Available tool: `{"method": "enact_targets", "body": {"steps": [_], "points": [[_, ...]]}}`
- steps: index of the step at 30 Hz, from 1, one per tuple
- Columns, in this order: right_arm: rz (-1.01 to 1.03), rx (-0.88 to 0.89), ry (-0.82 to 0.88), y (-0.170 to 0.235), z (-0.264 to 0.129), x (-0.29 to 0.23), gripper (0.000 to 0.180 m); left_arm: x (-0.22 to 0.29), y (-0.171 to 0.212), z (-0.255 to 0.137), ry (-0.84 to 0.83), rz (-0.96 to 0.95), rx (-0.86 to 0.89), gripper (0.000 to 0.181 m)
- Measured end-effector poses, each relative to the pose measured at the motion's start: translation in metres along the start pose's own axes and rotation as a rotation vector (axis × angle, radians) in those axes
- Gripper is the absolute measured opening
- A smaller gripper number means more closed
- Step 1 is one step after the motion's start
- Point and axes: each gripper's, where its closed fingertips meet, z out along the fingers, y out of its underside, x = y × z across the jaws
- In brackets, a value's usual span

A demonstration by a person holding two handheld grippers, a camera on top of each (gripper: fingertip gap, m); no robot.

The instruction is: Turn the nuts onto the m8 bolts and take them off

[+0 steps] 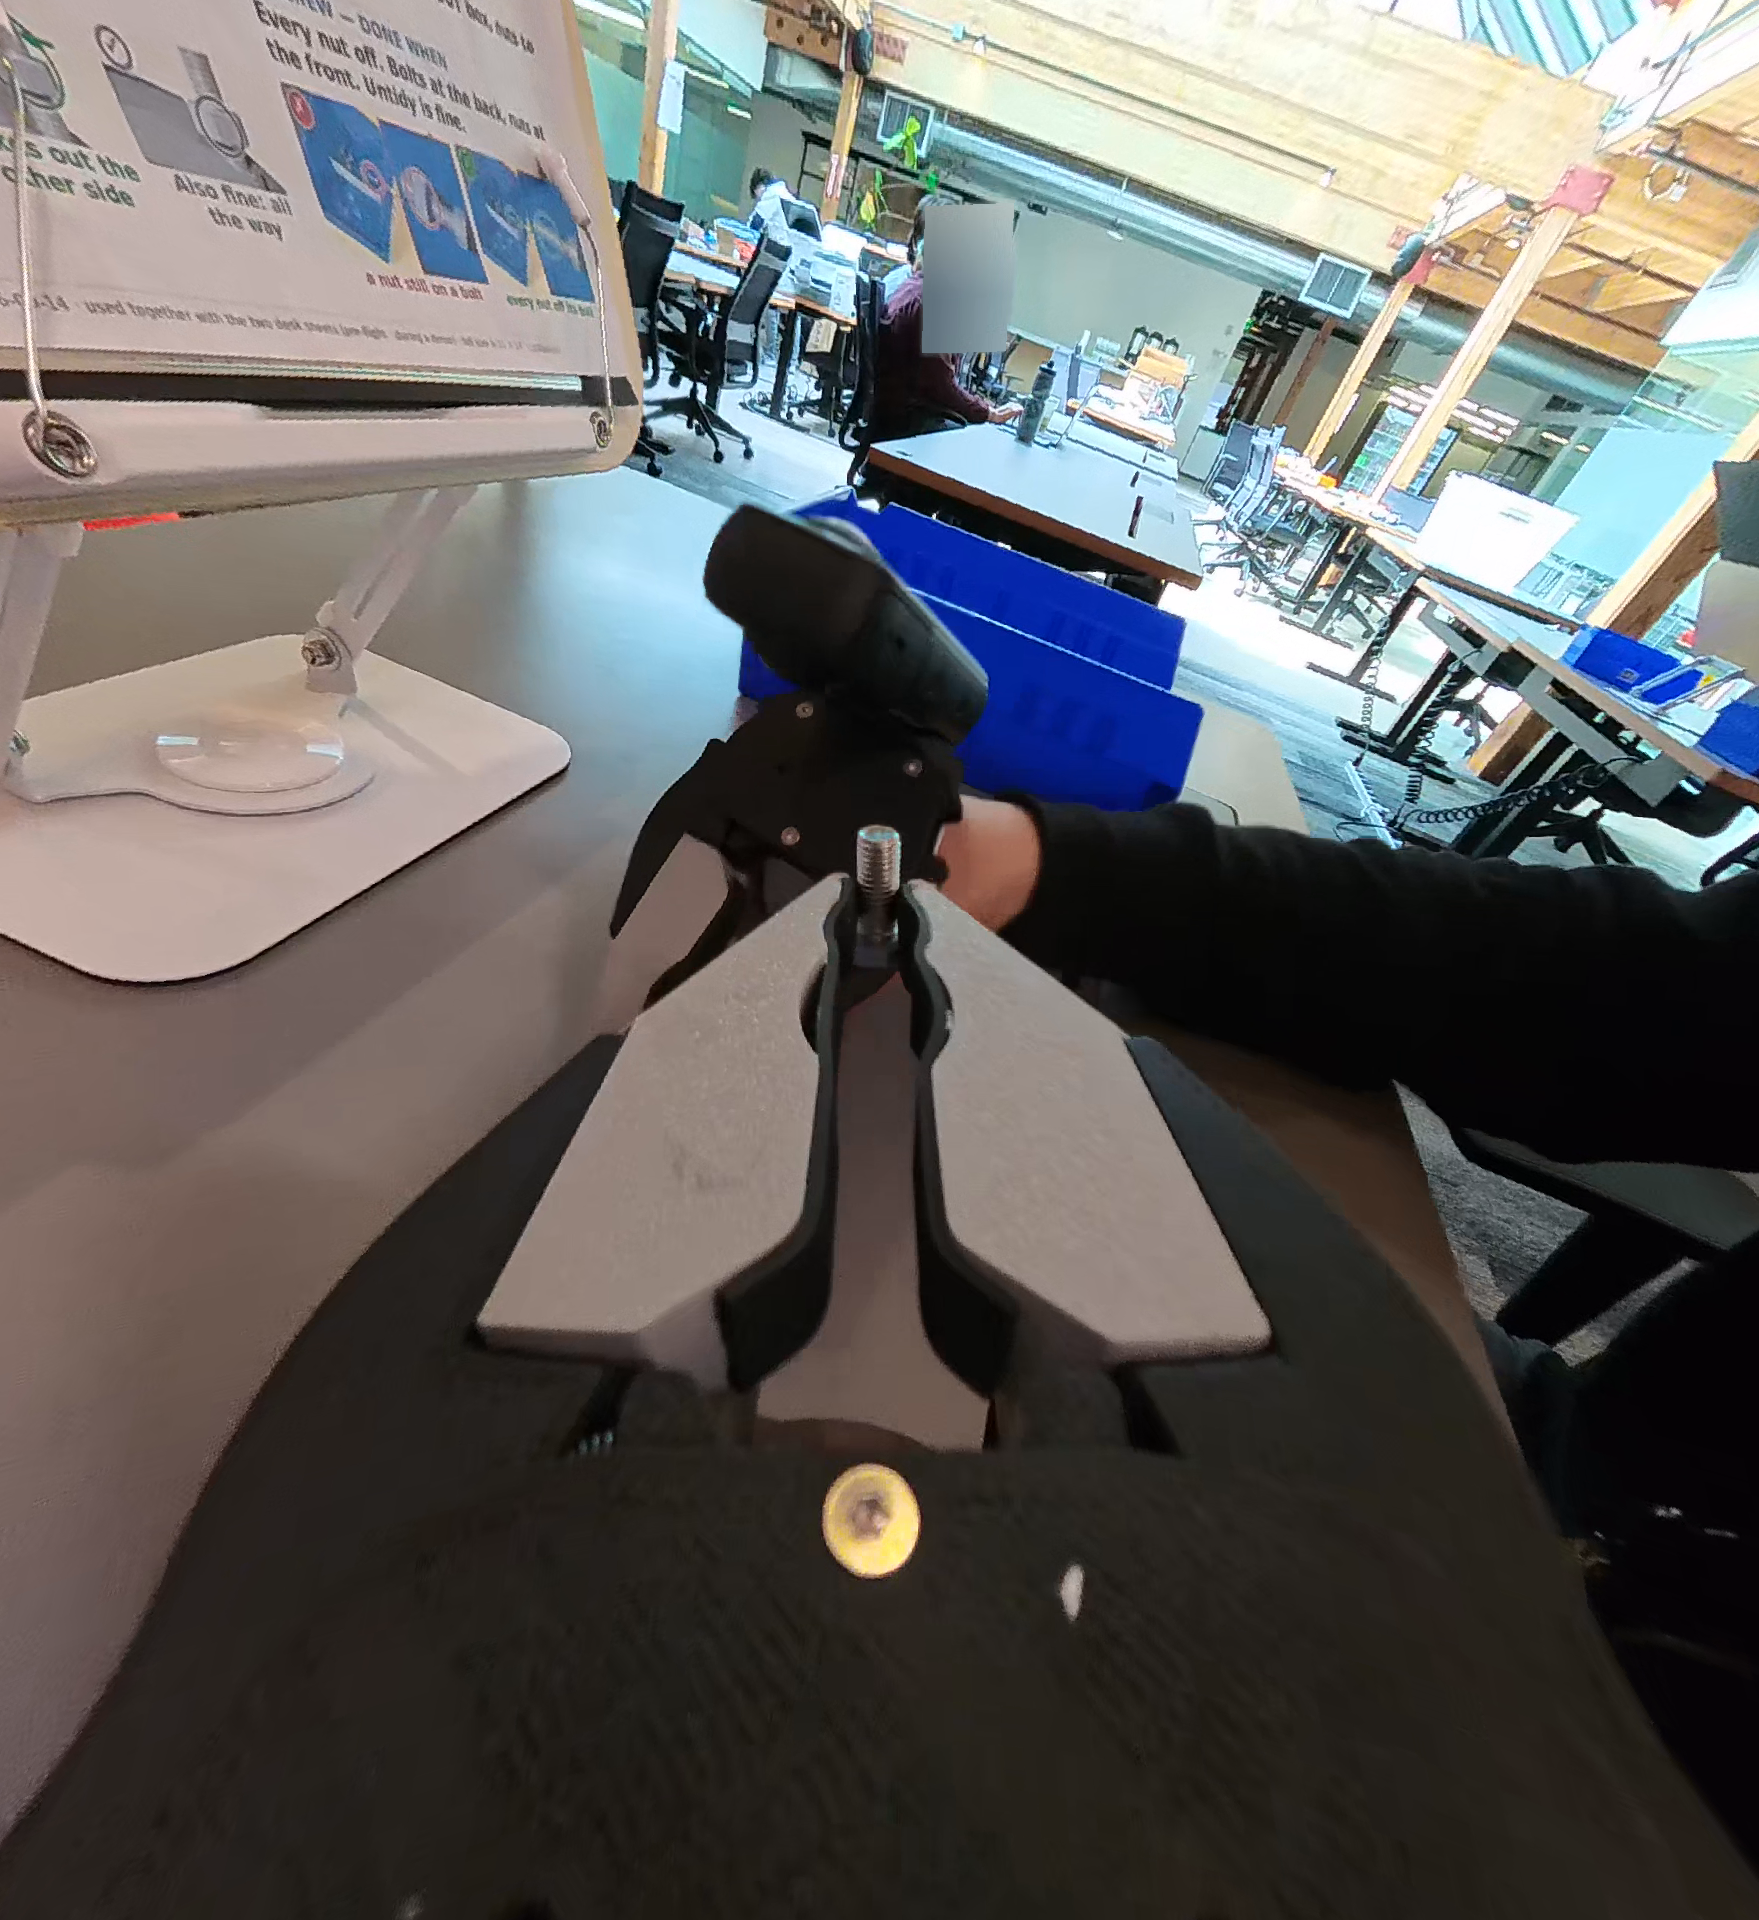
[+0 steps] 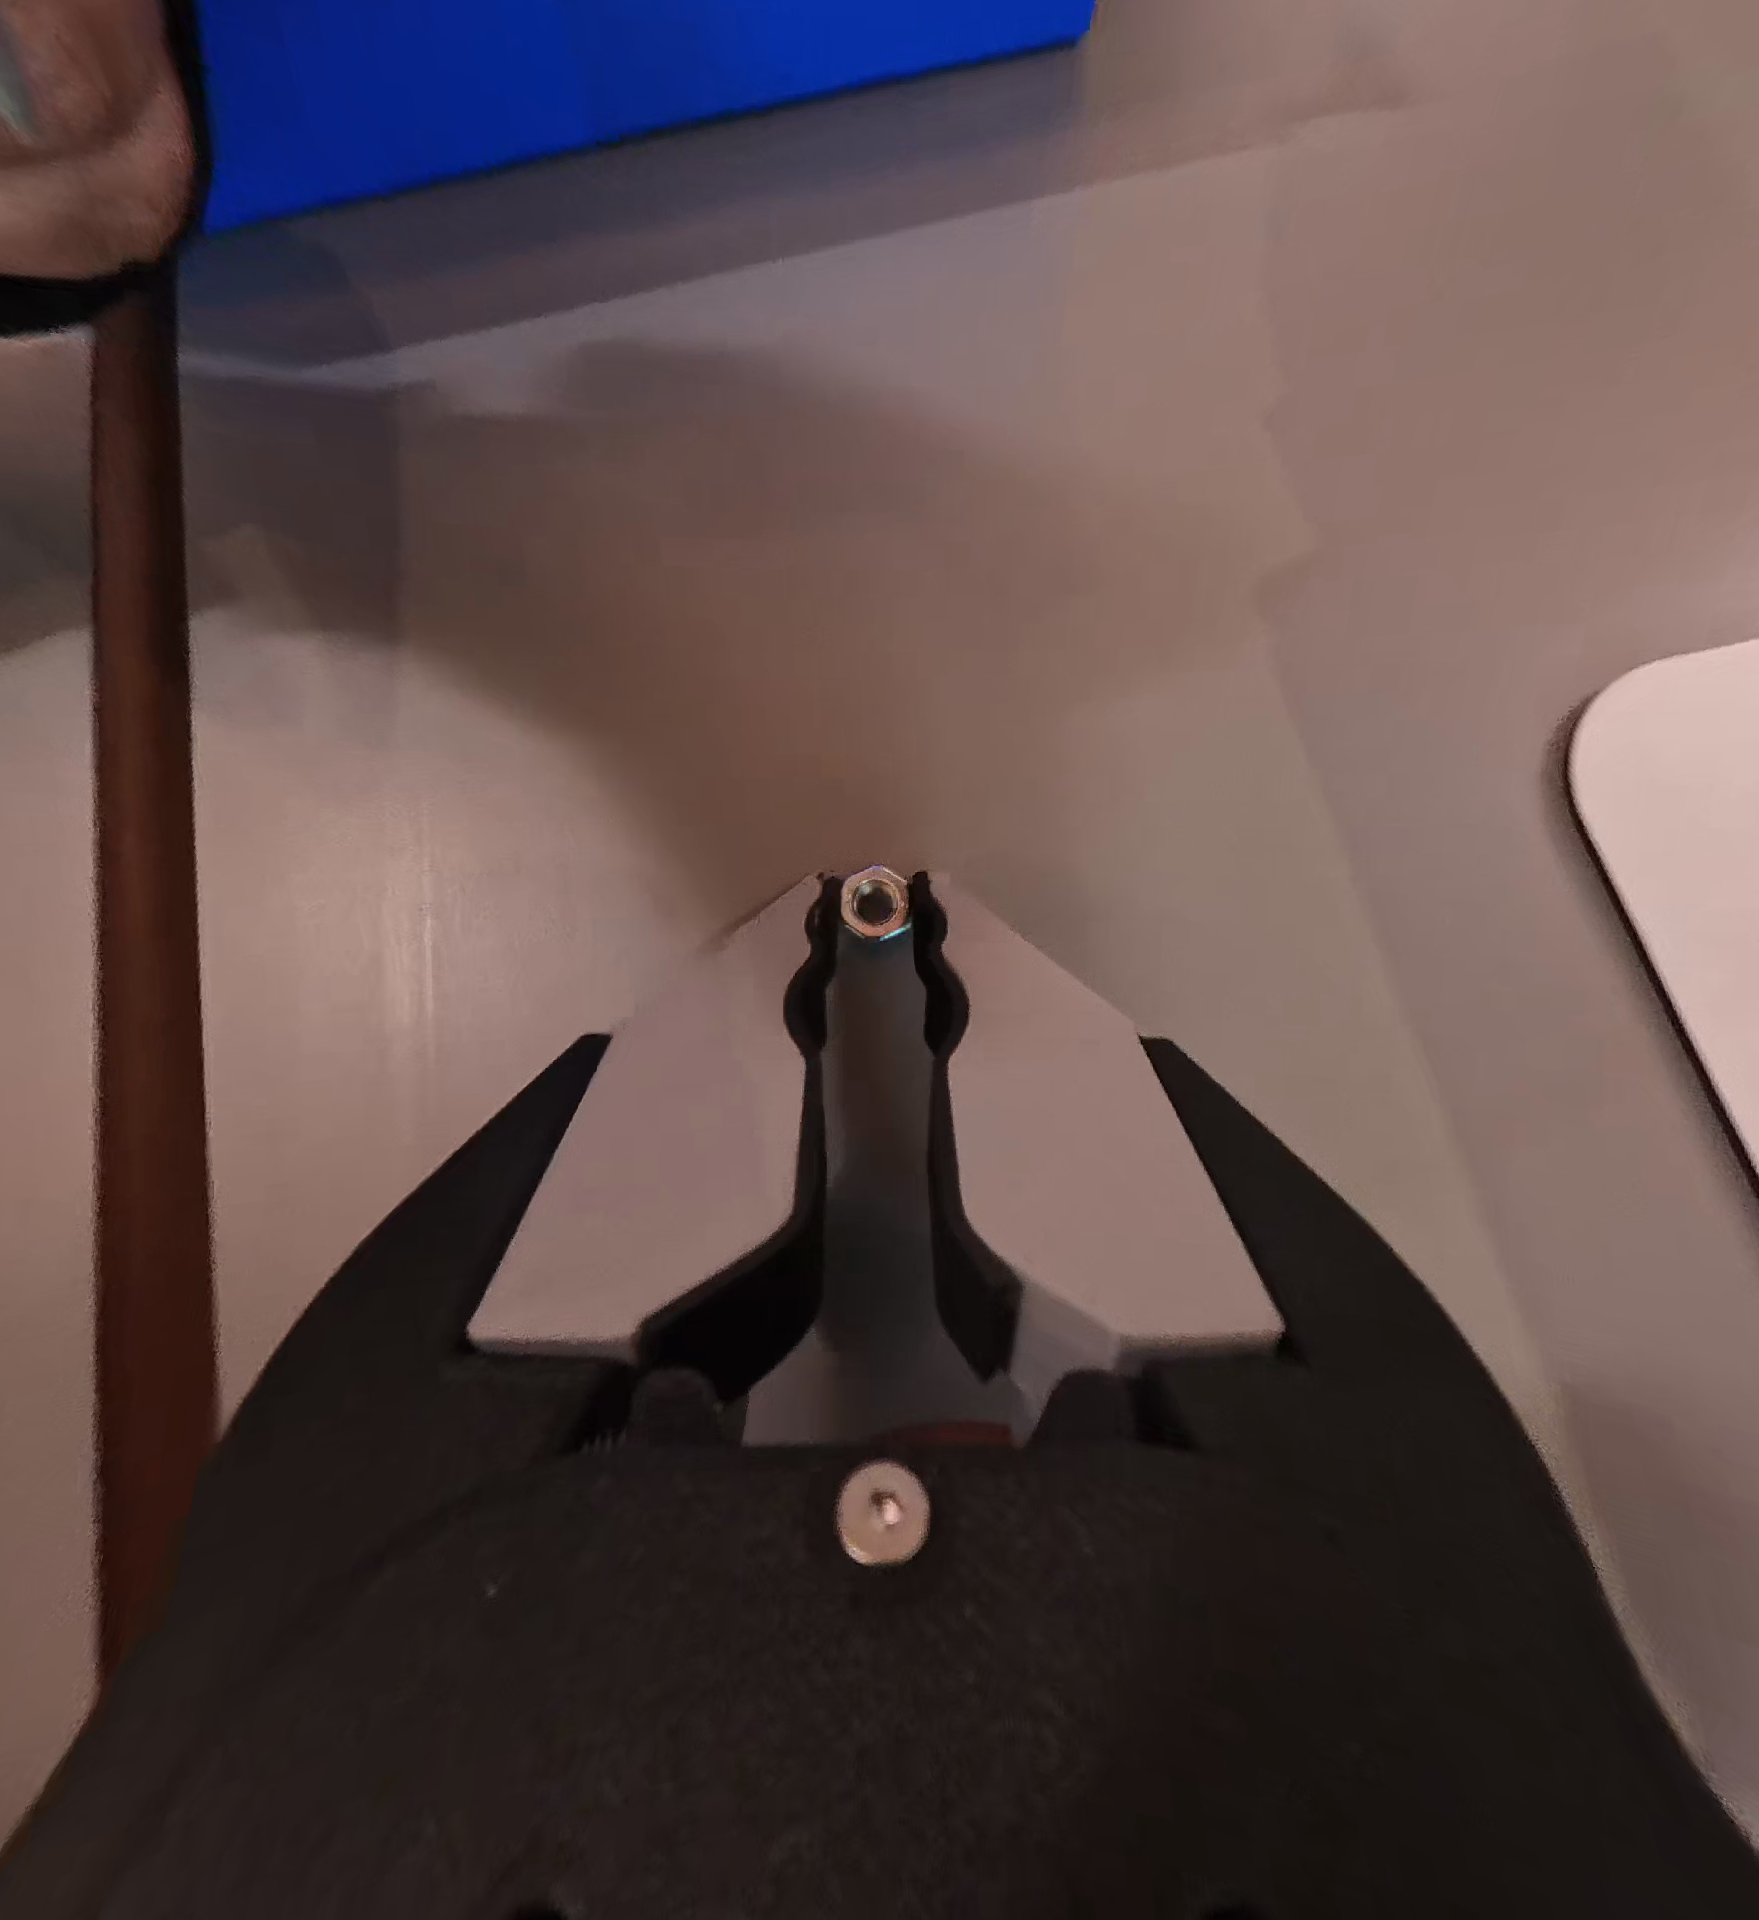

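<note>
Smooth grey surface [image 2: 1166, 468] in an open office. Nearest, the left tool [image 1: 873, 914] is clamped on a bolt [image 1: 877, 868], threaded steel end poking up past the tips. The right tool [image 2: 873, 906] pinches a small shiny hex nut [image 2: 871, 904] by its flats, hole facing out. Just beyond sit the blue plastic bins [image 1: 1062, 665]. My guess: start it tilted and it cross-threads, or that slick nut pops out
</note>
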Motion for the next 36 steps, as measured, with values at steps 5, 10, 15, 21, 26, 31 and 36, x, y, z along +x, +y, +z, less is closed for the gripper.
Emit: {"method": "enact_targets", "body": {"steps": [5, 10, 15, 21, 26, 31, 36], "points": [[0.049, 0.099, -0.072, -0.014, -0.058, 0.001, 0.011, 0.002, 0.016, 0.010, 0.043, 0.031, -0.040, 0.005], [-0.024, 0.238, -0.162, -0.052, -0.116, -0.026, 0.011, 0.000, 0.042, 0.032, 0.024, 0.052, -0.148, 0.005], [-0.098, 0.219, -0.225, -0.064, -0.120, -0.050, 0.011, 0.012, 0.038, 0.035, 0.062, 0.060, -0.137, 0.005], [-0.092, 0.172, -0.271, -0.059, -0.111, -0.056, 0.011, 0.011, 0.041, 0.033, 0.084, 0.040, -0.145, 0.005], [-0.076, 0.136, -0.294, -0.053, -0.109, -0.060, 0.011, 0.014, 0.044, 0.034, 0.101, 0.039, -0.161, 0.005], [-0.078, 0.119, -0.301, -0.053, -0.110, -0.065, 0.011, 0.016, 0.045, 0.035, 0.103, 0.046, -0.170, 0.005], [-0.056, 0.109, -0.304, -0.051, -0.107, -0.063, 0.011, 0.016, 0.044, 0.035, 0.099, 0.052, -0.162, 0.005]]}}
